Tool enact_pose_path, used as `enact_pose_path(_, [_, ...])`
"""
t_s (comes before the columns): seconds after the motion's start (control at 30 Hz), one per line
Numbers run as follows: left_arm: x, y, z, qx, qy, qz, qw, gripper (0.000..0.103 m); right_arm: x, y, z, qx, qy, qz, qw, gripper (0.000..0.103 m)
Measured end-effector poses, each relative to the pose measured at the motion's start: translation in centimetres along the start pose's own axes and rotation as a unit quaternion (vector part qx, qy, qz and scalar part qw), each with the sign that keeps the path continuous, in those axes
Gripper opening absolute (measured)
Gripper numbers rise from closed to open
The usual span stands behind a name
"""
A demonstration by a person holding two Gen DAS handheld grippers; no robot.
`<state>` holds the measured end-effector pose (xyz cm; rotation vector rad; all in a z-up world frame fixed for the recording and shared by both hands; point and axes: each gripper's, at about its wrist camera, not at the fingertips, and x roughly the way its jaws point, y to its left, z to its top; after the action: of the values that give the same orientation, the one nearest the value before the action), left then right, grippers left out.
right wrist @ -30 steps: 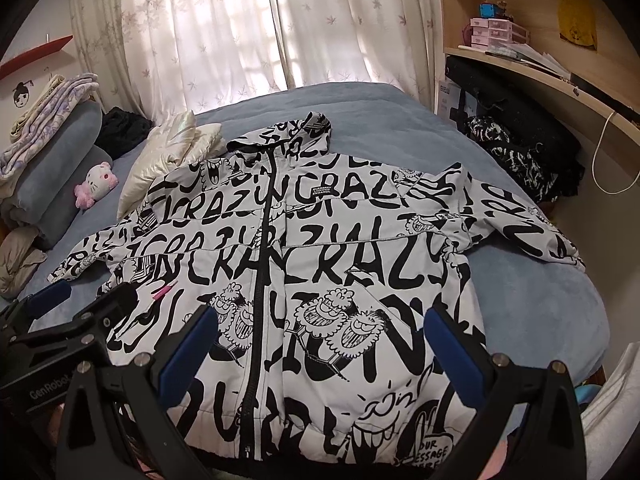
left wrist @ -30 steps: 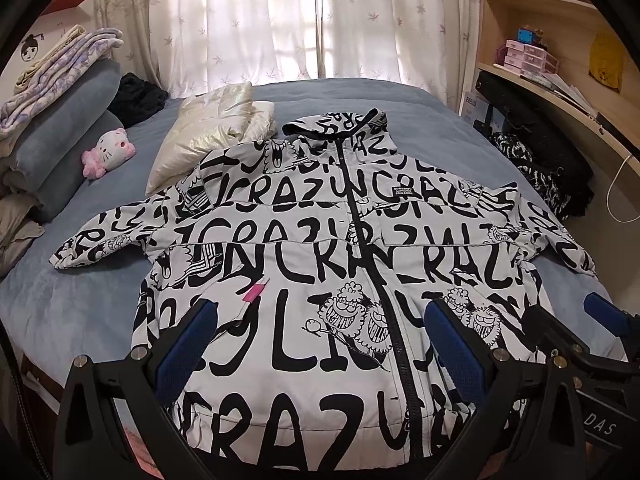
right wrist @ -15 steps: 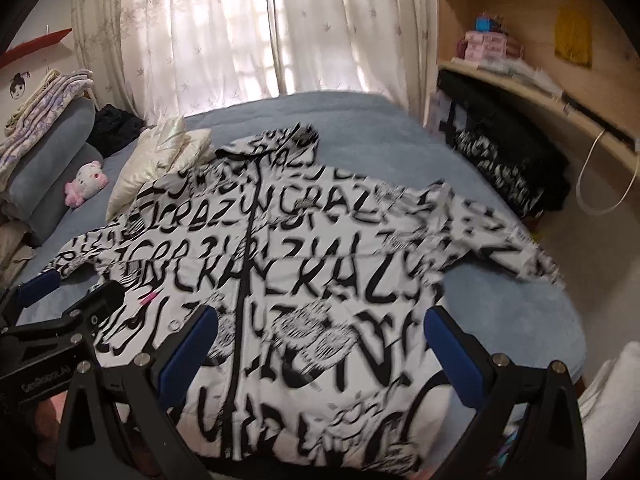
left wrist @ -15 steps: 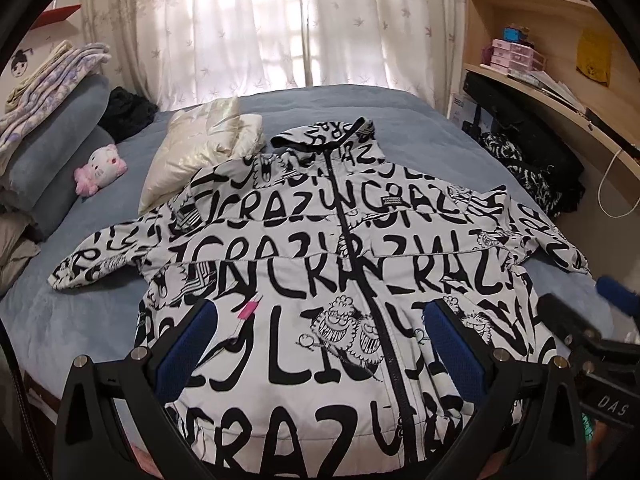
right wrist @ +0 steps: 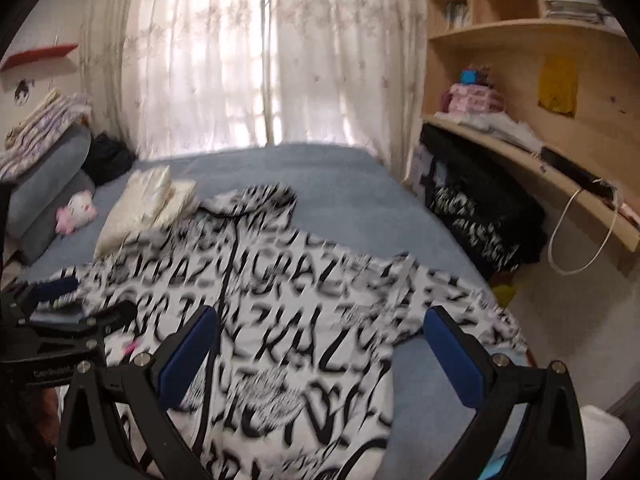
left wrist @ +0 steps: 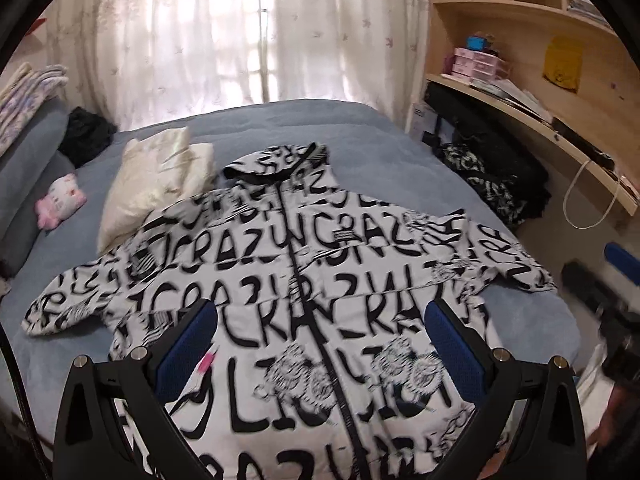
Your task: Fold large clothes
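A white jacket printed with black letters lies flat and zipped on the blue bed, sleeves spread to both sides, collar toward the window. The same jacket looks blurred in the right wrist view. My left gripper hovers open above the jacket's lower front, nothing between its blue pads. My right gripper is open too, over the jacket's right half. The left gripper appears at the left edge of the right wrist view, and the right gripper at the right edge of the left wrist view.
A cream folded garment lies beside the jacket's left shoulder. A pink plush toy and stacked pillows sit at the bed's left. A wooden desk and shelves with dark clothes below stand at right. Curtains hang behind.
Both grippers have lifted and tilted up and back from the jacket, so more of the room shows. The right gripper swung to the right. The jacket has not moved.
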<state>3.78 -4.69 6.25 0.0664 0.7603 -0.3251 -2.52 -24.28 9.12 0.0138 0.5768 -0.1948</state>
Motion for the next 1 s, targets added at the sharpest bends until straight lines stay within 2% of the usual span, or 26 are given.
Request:
enact_pose_path(0.07, [0.7,-0.8,1.7,0.009,0.005,-0.017,0.9998,0.102,-0.1,-1.9,1.3,0.017,-0.030,-0.013,0.999,0.103])
enact_pose_path(0.17, [1.9,-2.1,4.1,0.017,0.000,-0.045,0.9988,0.102,0.6,-4.9,3.2,0.034,-0.044,-0.028,0.998,0.103])
enact_pose_path(0.27, [3.3,-3.8,6.5,0.018,-0.013,-0.033,0.9992,0.102,1.6,-7.7,4.5,0.050,-0.044,-0.035,0.997,0.103])
enact_pose_path(0.37, [4.9,-5.7,8.6,0.016,-0.020,-0.013,0.9996,0.102,2.9,-11.1,5.5,0.061,-0.042,-0.073,0.995,0.103])
enact_pose_path(0.5, [7.6,-8.2,10.8,0.021,-0.018,-0.011,0.9996,0.102,5.2,-14.2,6.0,0.058,-0.028,-0.102,0.993,0.103])
enact_pose_path(0.67, [11.5,-11.3,12.2,0.014,-0.018,-0.059,0.9980,0.102,9.6,-19.0,5.7,0.090,0.029,-0.104,0.990,0.103])
enact_pose_path(0.77, [14.0,-13.7,11.8,0.028,-0.016,-0.056,0.9979,0.102,12.8,-22.5,4.0,0.149,0.084,-0.096,0.981,0.098])
enact_pose_path(0.83, [15.7,-15.1,11.3,0.037,-0.013,-0.060,0.9974,0.102,15.1,-24.9,2.1,0.192,0.130,-0.081,0.969,0.085])
enact_pose_path(0.9, [17.4,-16.4,10.7,0.041,-0.012,-0.060,0.9973,0.102,16.5,-26.4,0.2,0.222,0.160,-0.076,0.959,0.080])
enact_pose_path(1.0, [20.4,-18.1,9.5,0.047,0.013,-0.070,0.9964,0.102,18.4,-29.4,-2.9,0.280,0.201,-0.064,0.937,0.079])
